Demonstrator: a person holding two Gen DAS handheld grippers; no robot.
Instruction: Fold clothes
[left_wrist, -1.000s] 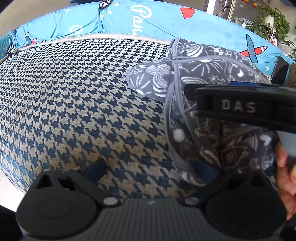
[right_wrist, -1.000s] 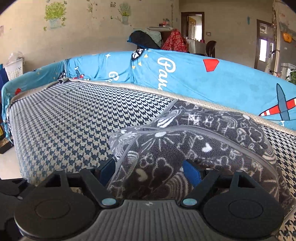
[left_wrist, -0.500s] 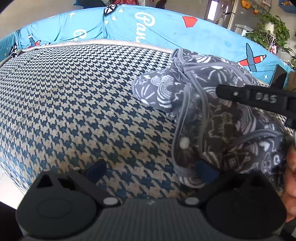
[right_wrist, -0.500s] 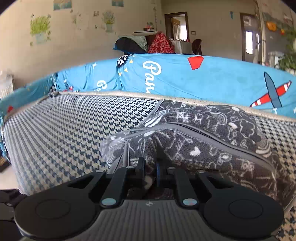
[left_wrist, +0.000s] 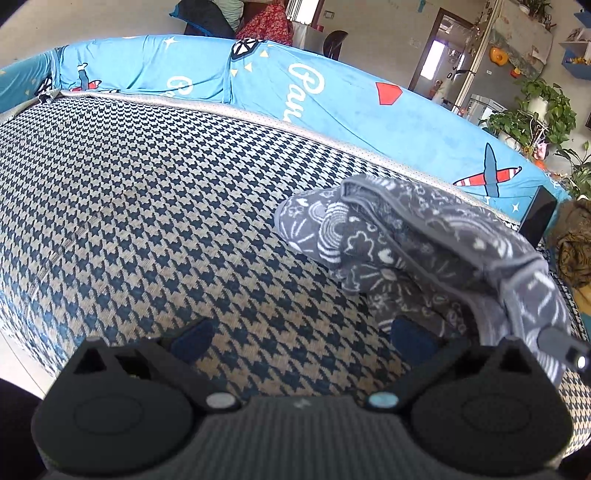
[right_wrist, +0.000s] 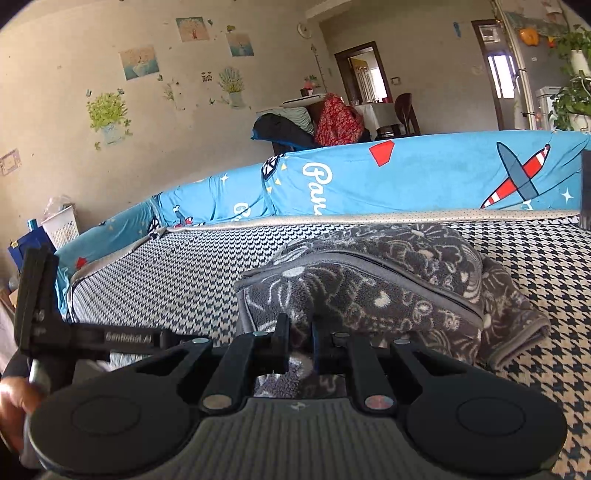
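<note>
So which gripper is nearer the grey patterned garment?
Right. The right gripper is shut on the grey patterned garment; the left gripper is open beside it over the houndstooth cover.

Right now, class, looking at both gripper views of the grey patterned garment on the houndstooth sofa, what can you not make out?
- Left wrist view: the garment runs behind the left gripper body; its near edge is hidden.
- Right wrist view: the right gripper is shut on a fold; how much cloth it pinches is hidden by its fingers.
- Both views: the garment type is unclear, bunched up.
</note>
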